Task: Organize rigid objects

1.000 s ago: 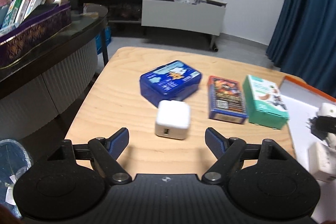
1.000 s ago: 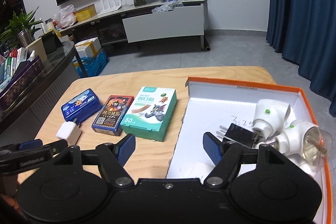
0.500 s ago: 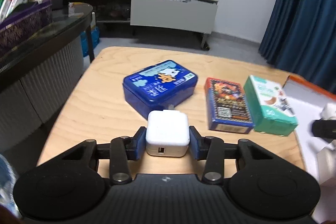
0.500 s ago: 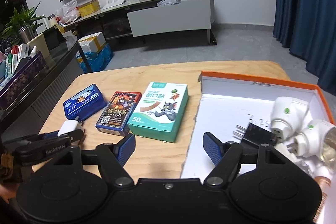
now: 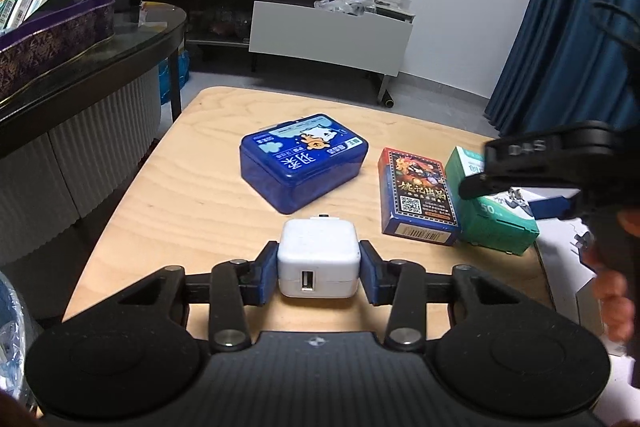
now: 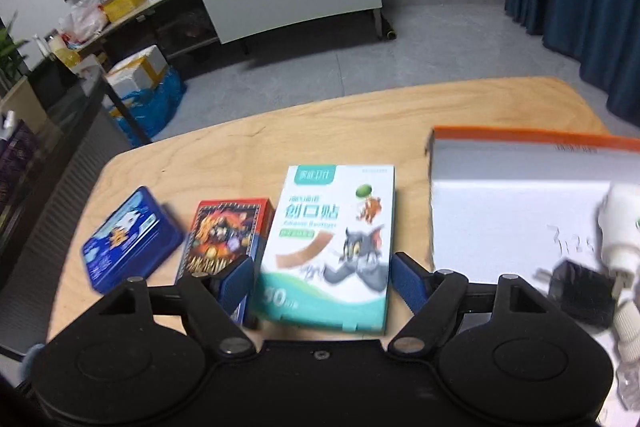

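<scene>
My left gripper [image 5: 318, 269] is shut on a white USB charger [image 5: 317, 251], held just above the wooden table [image 5: 192, 195]. Beyond it lie a blue tin [image 5: 302, 161], a red and blue card box [image 5: 416, 197] and a green plaster box [image 5: 486, 215]. My right gripper [image 6: 322, 283] is open, its fingers straddling the near end of the green plaster box [image 6: 332, 247] without closing on it. In the right wrist view the card box [image 6: 224, 235] and blue tin [image 6: 128, 239] lie to its left. The right gripper also shows over the green box in the left wrist view [image 5: 552, 171].
An orange-rimmed white box [image 6: 520, 143] at the right holds white plug-in devices [image 6: 620, 227] and a black adapter [image 6: 580, 291]. A dark glass counter [image 5: 92, 67] stands left of the table. A TV stand [image 5: 328, 35] lines the far wall.
My left gripper has raised the charger slightly and stays shut on it. My right gripper moved left and down from the white box until its open fingers straddle the green plaster box.
</scene>
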The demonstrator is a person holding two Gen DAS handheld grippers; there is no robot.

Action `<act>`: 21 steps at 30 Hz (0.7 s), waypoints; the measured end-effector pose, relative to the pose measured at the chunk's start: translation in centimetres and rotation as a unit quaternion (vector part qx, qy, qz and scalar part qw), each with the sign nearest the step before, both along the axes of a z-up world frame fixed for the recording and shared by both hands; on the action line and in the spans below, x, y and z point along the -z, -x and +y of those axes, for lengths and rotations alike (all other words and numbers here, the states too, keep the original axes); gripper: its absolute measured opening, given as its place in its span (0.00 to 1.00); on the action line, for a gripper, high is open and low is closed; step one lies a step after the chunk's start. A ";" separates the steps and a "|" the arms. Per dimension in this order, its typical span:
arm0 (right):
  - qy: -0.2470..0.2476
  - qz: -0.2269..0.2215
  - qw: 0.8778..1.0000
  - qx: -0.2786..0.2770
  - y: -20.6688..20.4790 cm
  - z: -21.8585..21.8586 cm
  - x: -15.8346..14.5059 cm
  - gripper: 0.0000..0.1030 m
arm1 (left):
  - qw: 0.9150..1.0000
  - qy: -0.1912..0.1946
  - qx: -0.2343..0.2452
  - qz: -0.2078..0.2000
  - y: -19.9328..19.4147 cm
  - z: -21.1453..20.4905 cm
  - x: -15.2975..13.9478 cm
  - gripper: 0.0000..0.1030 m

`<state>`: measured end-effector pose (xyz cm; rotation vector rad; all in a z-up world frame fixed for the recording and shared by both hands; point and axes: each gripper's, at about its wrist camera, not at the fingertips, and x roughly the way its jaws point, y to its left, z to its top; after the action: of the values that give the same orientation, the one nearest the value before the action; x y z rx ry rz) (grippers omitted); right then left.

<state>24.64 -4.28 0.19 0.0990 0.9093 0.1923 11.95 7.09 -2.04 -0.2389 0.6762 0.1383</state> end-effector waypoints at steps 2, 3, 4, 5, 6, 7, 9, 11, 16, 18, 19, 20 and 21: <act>0.015 -0.002 1.000 0.007 -0.4 0.5 0.4 0.86 | 1.000 0.004 -0.003 0.000 0.0 0.1 0.0 0.41; 0.020 0.002 1.000 0.007 -0.6 0.7 0.7 0.86 | 1.000 0.006 -0.005 0.001 0.0 0.2 0.0 0.41; 0.022 0.007 1.000 0.005 -0.8 0.8 1.0 0.87 | 1.000 0.008 -0.006 0.001 0.0 0.2 -0.1 0.41; 0.023 -0.001 1.000 0.004 -0.7 0.8 1.0 0.84 | 1.000 0.010 -0.007 0.001 0.0 0.3 -0.1 0.41; 0.023 -0.007 1.000 -0.001 -0.4 0.7 0.9 0.83 | 1.000 0.013 -0.009 0.001 0.0 0.3 -0.1 0.41; 0.021 -0.011 1.000 -0.006 -0.1 0.7 0.8 0.82 | 1.000 0.013 -0.010 -0.001 0.0 0.3 -0.2 0.41; 0.019 -0.021 1.000 -0.014 1.0 0.4 0.4 0.81 | 1.000 0.009 -0.013 -0.004 0.2 0.2 -0.4 0.41; 0.014 -0.035 0.999 -0.024 2.2 0.0 -0.3 0.81 | 1.000 0.010 -0.013 -0.008 0.3 0.1 -0.6 0.41; 0.007 -0.062 0.997 -0.051 5.9 -1.3 -2.1 0.81 | 1.000 0.007 -0.009 -0.021 1.1 -0.7 -1.5 0.41; 0.005 -0.069 0.996 -0.058 7.3 -1.8 -2.8 0.81 | 1.000 0.004 -0.008 -0.026 1.5 -1.1 -1.9 0.41; 0.003 -0.070 0.996 -0.060 8.0 -2.0 -3.0 0.81 | 1.000 0.003 -0.009 -0.029 1.7 -1.3 -2.1 0.41; 0.001 -0.072 0.995 -0.063 8.7 -2.2 -3.3 0.81 | 0.999 0.002 -0.009 -0.031 1.8 -1.4 -2.2 0.41; 0.000 -0.074 0.995 -0.063 9.4 -2.4 -3.5 0.81 | 0.999 0.002 -0.009 -0.033 2.0 -1.6 -2.4 0.41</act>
<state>15.29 -6.67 3.69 0.0273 0.7680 0.3126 9.95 5.50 0.34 -0.2518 0.6088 0.1468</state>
